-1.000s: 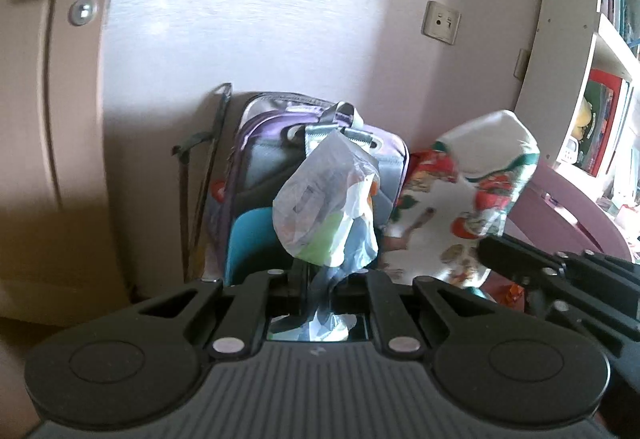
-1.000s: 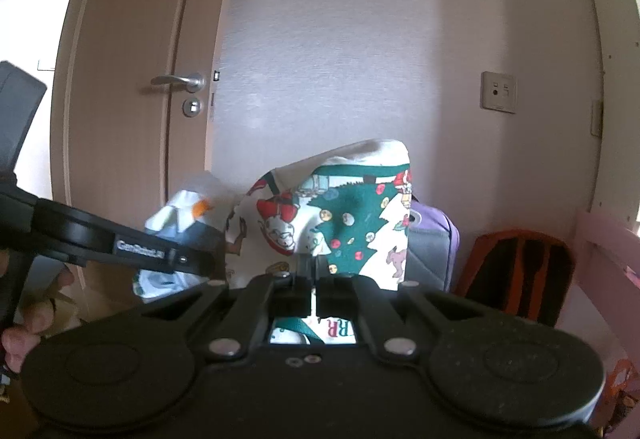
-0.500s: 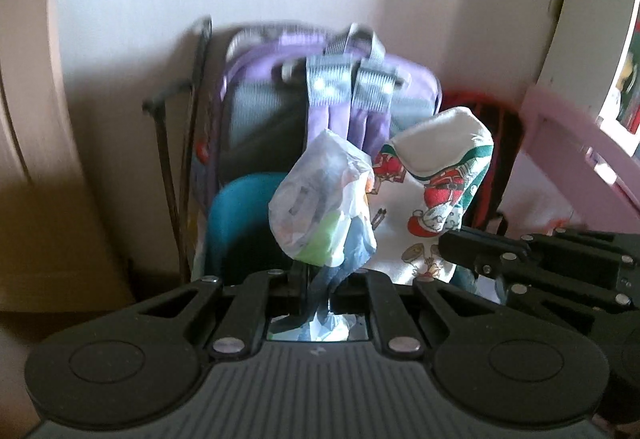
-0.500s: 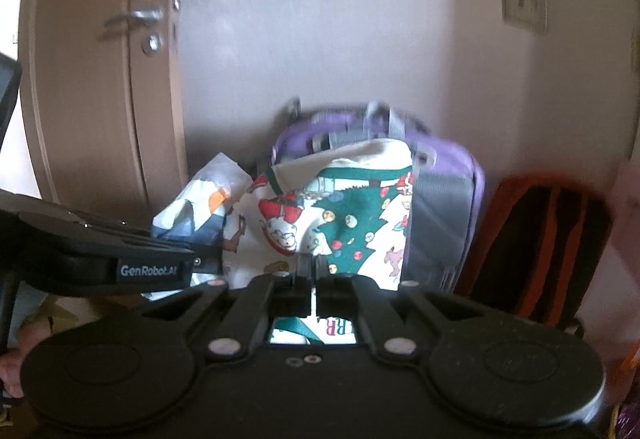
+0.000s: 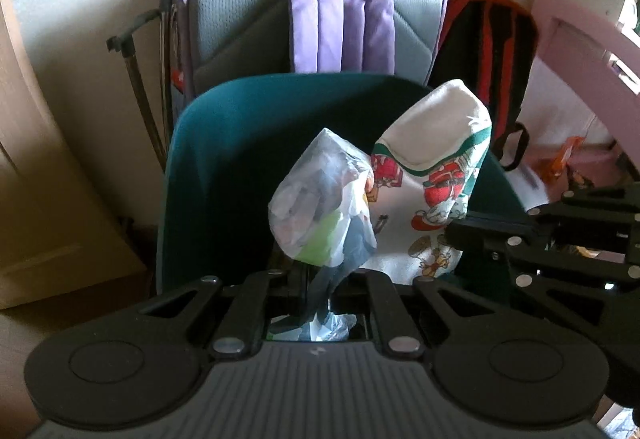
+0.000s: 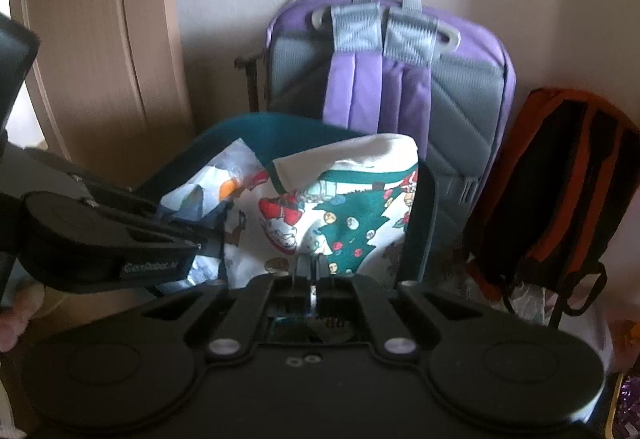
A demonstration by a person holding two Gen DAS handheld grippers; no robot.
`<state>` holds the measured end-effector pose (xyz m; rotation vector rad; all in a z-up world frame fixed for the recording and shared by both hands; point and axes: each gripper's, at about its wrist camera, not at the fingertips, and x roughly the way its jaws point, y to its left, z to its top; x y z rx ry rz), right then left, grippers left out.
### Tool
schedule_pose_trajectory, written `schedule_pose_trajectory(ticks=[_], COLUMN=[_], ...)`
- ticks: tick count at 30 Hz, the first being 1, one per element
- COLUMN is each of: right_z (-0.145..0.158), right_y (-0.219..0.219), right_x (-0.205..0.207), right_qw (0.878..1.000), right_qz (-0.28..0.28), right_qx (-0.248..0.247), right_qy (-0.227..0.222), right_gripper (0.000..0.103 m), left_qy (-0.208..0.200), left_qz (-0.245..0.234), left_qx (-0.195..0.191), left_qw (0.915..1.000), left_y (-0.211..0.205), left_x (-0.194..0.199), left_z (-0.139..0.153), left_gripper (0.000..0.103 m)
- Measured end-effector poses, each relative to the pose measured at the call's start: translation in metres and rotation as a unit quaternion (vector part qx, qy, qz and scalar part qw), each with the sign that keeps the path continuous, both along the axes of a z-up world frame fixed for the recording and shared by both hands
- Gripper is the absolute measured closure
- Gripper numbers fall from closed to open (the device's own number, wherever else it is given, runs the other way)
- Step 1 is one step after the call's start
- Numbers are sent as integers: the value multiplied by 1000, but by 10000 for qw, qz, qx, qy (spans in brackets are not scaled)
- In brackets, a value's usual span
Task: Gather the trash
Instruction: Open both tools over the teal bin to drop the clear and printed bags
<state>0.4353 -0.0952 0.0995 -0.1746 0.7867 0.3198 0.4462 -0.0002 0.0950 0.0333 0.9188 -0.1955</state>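
My left gripper (image 5: 318,279) is shut on the twisted neck of a small clear plastic trash bag (image 5: 322,211) stuffed with wrappers, held over a dark teal bin (image 5: 224,175). My right gripper (image 6: 310,271) is shut on a white Christmas-print bag (image 6: 340,211) and holds it over the same bin (image 6: 280,127). The printed bag also shows in the left wrist view (image 5: 436,175), touching the plastic bag's right side. The plastic bag shows in the right wrist view (image 6: 208,187), behind the left gripper's body. The bin's inside is dark.
A purple and grey backpack (image 5: 320,7) leans on the wall behind the bin. A black and orange backpack (image 6: 560,191) stands to its right. A wooden door (image 6: 92,39) is at the left. Pink furniture (image 5: 580,51) is at the right.
Both grippers have tilted down and moved closer to the bin and backpacks with their bags. The teal bin now fills the middle of both views. Both grips are unchanged.
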Motion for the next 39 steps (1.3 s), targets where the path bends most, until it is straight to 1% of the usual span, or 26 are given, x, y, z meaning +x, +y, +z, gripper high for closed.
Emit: schedule_pose_trajectory(ticks=[3, 5, 7, 9, 10, 11, 13, 15, 18, 19, 25, 28, 30, 31, 33, 34, 35, 36, 39], right_z=[-4, -3, -3, -2, -1, 0, 2, 5, 10, 12, 28, 37, 44, 47, 54, 57, 60, 64, 73], right_y=[0, 0, 0, 0, 0, -1, -1, 0, 0, 0, -1, -2, -4, -5, -6, -6, -7, -8, -10], right_x=[-1, -2, -5, -5, -5, -7, -8, -13, -19, -22, -42, -53, -62, -67, -76, -81, -86, -91, -106], right_qw=[10000, 9999, 9998, 9997, 9997, 9997, 9997, 9996, 9995, 9995, 9992, 9988, 9985, 9983, 9977, 9973, 9970, 9967, 9957], right_qz=[-66, -57, -64, -47, -51, -56, -40, -32, -52, -56, -32, -29, -44, -45, -53, -53, -54, -52, -53], right_qx=[-73, -88, -164, -217, -213, -199, -184, -175, -178, -157, -67, 3, 65, 97, 137, 157, 177, 203, 278], right_qy=[14, -11, -64, -92, -111, -132, -160, -206, -265, -282, -403, -488, -546, -578, -669, -716, -749, -784, -887], right_gripper=[97, 91, 87, 85, 83, 81, 77, 74, 73, 73, 70, 67, 65, 61, 57, 56, 56, 55, 53], left_qy=[2, 61, 77, 67, 46, 15, -27, -83, -180, -224, -406, -528, -634, -698, -806, -861, -921, -965, -1112], left_qz=[-40, -62, -41, -27, -28, -33, -59, -51, 52, 64, 110, 109, 119, 136, 144, 154, 172, 182, 183], left_qx=[25, -42, -63, -70, -75, -79, -106, -123, -83, -93, -143, -104, -104, -106, -114, -107, -99, -99, -120], left_qw=[10000, 10000, 9999, 9999, 10000, 10000, 9999, 9999, 9998, 9997, 9990, 9985, 9979, 9974, 9966, 9961, 9955, 9951, 9936], left_y=[-1, -1, -2, -3, -3, -3, -3, -4, -3, -3, 0, -1, -1, -1, -1, -1, -2, -2, -3], left_x=[-2, 0, 1, 2, 2, 1, -2, -7, -16, -20, -45, -60, -70, -76, -87, -93, -99, -104, -122], left_z=[-5, -8, -10, -11, -11, -11, -10, -8, -3, 0, 16, 27, 34, 39, 47, 51, 55, 58, 67], left_gripper=[94, 93, 89, 78, 75, 73, 72, 68, 49, 47, 45, 45, 38, 37, 37, 36, 34, 29, 27])
